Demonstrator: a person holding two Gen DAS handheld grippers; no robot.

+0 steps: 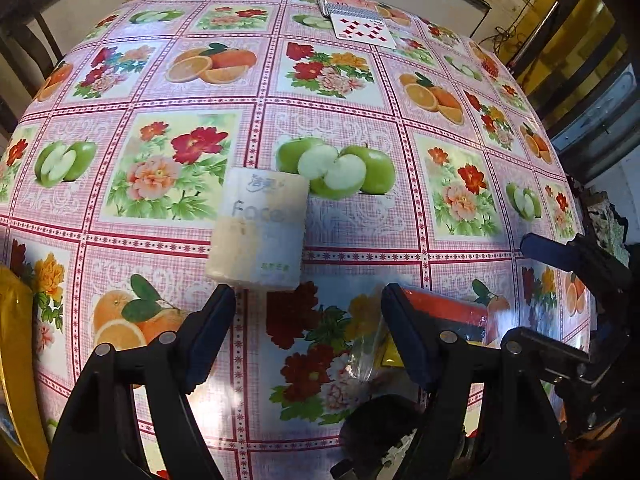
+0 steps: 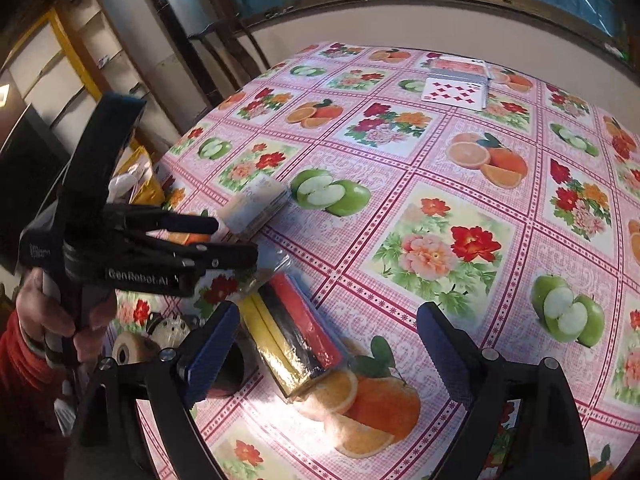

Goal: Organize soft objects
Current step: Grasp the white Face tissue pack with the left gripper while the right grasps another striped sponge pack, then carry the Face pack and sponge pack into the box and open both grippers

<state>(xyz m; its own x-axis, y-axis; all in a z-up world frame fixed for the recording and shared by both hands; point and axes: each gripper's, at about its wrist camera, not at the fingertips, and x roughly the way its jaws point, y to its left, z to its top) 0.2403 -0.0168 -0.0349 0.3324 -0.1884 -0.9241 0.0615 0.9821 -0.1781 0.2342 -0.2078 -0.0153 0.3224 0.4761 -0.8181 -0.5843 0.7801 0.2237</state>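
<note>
Tissue pack: white plastic-wrapped block of facial tissue (image 1: 258, 232) lies flat on the fruit-and-flower printed oilcloth table (image 1: 400, 216), just beyond the left gripper (image 1: 308, 320), a little toward its left finger.
Sponge pack: clear-wrapped bundle of yellow, black and red sponges (image 2: 294, 328) lies on the cloth near the table's front edge, just beside the right gripper's left finger.
Left gripper: spread wide, nothing between the fingers.
Right gripper (image 2: 328, 344): also spread, empty, low over the printed orange.
Step in hand: likely the left gripper lining up on the tissue pack.
Doing it well: shift left to centre the pack in the gap, come down over its short sides, close gently; the wrap looks slippery and the block will squash, so grip low and squarely instead of pinching a corner.
Right side: the sponge bundle sits off-centre; slide left before closing or one finger will land on top of it.
Hard to make out: print on the tissue pack is washed out by glare; a dark round thing by the front edge is blurred, as are the roll and small items past the edge.
Cut off: no destination for the soft things shows in either view.
Far end: playing cards (image 2: 456, 88) spread by the wall, well apart.
</note>
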